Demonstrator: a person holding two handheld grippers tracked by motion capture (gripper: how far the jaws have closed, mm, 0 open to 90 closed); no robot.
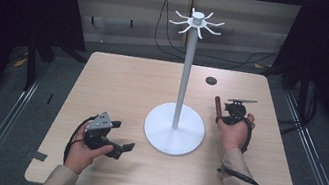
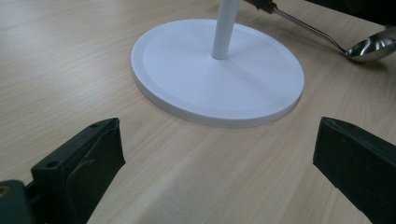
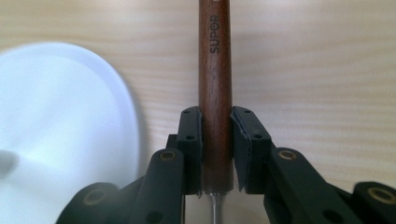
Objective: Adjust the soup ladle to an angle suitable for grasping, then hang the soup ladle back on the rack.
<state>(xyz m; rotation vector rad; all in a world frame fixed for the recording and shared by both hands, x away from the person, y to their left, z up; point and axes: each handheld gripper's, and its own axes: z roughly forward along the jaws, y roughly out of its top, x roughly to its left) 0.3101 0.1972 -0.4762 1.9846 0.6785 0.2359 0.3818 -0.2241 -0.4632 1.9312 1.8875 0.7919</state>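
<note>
Already we hold the ladle (image 3: 215, 93) by its wooden handle in our right claw (image 3: 215, 149), low beside the stand (image 1: 176, 125) on the table (image 1: 118, 85), while our left claw (image 2: 219, 163) gapes empty, so hanging it on a top hook seemingly remains.

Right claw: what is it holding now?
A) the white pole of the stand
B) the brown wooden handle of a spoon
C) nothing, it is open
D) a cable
B: in the right gripper view the right claw has both jaws closed against the wooden handle, and the left gripper view shows the spoon bowl resting on the table.
</note>
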